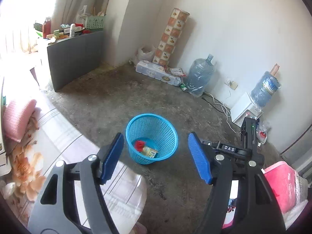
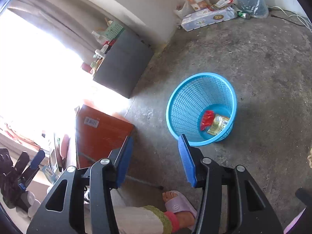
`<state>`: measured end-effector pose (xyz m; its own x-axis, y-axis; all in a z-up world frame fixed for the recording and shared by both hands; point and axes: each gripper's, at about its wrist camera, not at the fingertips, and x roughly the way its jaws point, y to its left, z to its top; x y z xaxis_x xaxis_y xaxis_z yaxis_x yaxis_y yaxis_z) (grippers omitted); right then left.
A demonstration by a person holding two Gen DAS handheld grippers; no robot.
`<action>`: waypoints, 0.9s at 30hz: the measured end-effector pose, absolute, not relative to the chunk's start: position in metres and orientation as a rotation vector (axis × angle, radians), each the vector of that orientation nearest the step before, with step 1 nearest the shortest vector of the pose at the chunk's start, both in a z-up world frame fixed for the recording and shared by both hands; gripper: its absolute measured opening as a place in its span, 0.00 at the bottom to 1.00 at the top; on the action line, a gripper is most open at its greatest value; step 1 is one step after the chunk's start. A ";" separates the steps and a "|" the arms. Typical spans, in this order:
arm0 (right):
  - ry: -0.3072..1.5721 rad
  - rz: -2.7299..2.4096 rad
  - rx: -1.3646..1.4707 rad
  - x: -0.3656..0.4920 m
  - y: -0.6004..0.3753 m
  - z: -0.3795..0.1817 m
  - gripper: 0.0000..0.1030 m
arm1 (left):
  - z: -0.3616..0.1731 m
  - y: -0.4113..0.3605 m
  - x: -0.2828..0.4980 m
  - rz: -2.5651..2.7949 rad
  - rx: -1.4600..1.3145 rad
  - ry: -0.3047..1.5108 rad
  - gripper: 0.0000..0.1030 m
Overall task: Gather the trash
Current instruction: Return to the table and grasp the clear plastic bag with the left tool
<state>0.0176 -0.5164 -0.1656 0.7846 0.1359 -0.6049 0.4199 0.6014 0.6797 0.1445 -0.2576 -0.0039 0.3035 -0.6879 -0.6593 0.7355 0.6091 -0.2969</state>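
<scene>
Item: round blue plastic mesh basket point(image 1: 152, 138), upright on the bare grey concrete floor point(image 1: 120, 97), near the middle of the room. It likely stands in the open so either hand can drop into it from above.

Contents: one crumpled red wrapper point(image 1: 140, 145) and one pale green-and-yellow printed packet point(image 1: 149, 152), side by side on the basket's bottom. These are the trash collected so far.

Left gripper point(image 1: 156, 157): black frame, blue ribbed pads, jaws standing apart with nothing between them, aimed down at the basket.

Right gripper point(image 2: 156, 160): same make, jaws apart and empty, basket ahead and to its right. Both appear to have let go over the basket.

Left-wrist view only: a white water dispenser point(image 1: 245, 107) carrying a blue bottle at the far right wall, a pink plastic box point(image 1: 280, 185) near right, floral bedding point(image 1: 29, 156) near left.

Right-wrist view only: a reddish-brown cardboard box point(image 2: 101, 134) left of the basket, and the person's foot in a lilac slipper point(image 2: 179, 204) close below.

Both views: a long wrapped pack of paper rolls point(image 1: 158, 74) on the far floor.
</scene>
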 end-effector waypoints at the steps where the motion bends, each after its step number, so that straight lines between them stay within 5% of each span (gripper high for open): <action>1: 0.682 -0.148 0.908 0.020 -0.505 -0.159 0.47 | -0.003 -0.233 0.136 -0.908 0.081 0.823 0.63; 15: 0.824 0.421 0.612 0.099 -0.286 -0.082 0.52 | -0.027 0.066 0.065 -0.316 -0.144 0.868 0.65; 20: 0.882 0.618 0.523 0.131 -0.195 -0.069 0.51 | -0.060 0.112 0.072 -0.262 -0.325 0.927 0.64; 27: 0.987 0.742 0.405 0.171 -0.099 -0.076 0.37 | -0.089 0.130 0.094 -0.297 -0.576 0.935 0.57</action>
<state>0.1713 -0.0988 -0.0759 0.3396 0.7233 -0.6012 -0.3765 0.6903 0.6178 0.0943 0.1305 -0.0895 0.5683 -0.4783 -0.6696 -0.0044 0.8120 -0.5837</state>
